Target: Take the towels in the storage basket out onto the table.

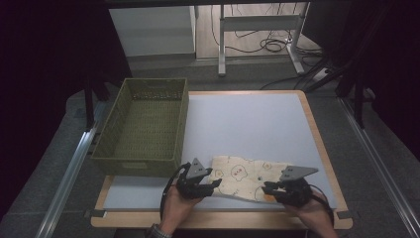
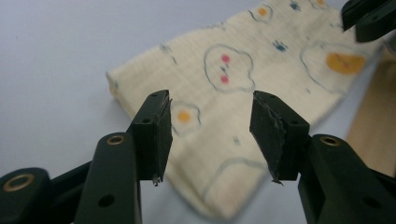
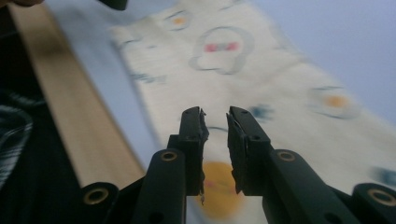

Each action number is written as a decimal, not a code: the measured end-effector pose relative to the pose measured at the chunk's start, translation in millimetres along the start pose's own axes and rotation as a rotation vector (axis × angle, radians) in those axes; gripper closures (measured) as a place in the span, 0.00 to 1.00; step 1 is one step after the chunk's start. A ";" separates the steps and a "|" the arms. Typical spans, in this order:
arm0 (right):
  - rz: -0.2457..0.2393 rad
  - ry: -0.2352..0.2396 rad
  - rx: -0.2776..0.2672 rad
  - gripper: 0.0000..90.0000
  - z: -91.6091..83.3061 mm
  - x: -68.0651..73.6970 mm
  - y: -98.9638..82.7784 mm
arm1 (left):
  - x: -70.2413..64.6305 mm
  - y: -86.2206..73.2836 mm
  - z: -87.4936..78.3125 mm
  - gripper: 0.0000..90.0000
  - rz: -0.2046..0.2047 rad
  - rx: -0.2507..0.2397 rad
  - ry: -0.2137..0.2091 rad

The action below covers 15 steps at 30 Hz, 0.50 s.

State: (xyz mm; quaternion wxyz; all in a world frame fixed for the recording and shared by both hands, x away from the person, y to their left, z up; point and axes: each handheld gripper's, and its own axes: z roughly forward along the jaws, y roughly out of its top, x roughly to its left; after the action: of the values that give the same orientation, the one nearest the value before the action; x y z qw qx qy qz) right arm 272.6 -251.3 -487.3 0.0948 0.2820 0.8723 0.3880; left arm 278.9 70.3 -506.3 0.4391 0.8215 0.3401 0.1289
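Note:
A folded cream cloth printed with fried eggs and little cloud-like figures lies flat near the front edge of the table. My left gripper is at the cloth's left end, jaws wide apart. In the left gripper view the cloth lies just beyond the left gripper, untouched by the pads. At the cloth's right end hovers my right gripper. In the right gripper view the right gripper has only a narrow gap between its jaws and nothing in it; the blurred cloth lies below.
A green woven basket stands at the table's left side, just behind my left hand. The white mat stretches behind the cloth. A wooden rim runs along the front edge. Table legs and cables are on the floor beyond.

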 end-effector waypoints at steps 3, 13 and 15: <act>0.038 -0.097 -0.014 0.82 -17.1 -24.1 -2.9 | 5.5 16.7 15.0 0.54 0.001 0.019 0.038; 0.173 -0.267 -0.032 0.76 -27.6 -92.4 -10.0 | 36.4 41.5 49.5 0.62 -0.053 0.079 0.176; 0.174 -0.269 -0.026 0.75 -25.0 -94.6 -10.6 | 41.9 39.3 53.7 0.63 -0.068 0.098 0.197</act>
State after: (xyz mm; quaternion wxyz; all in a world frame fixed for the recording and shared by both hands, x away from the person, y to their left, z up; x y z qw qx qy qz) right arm 336.4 -326.1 -483.1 0.1803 0.4046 0.8189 0.3649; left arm 354.6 49.4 -509.4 0.3670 0.8134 0.4150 0.1772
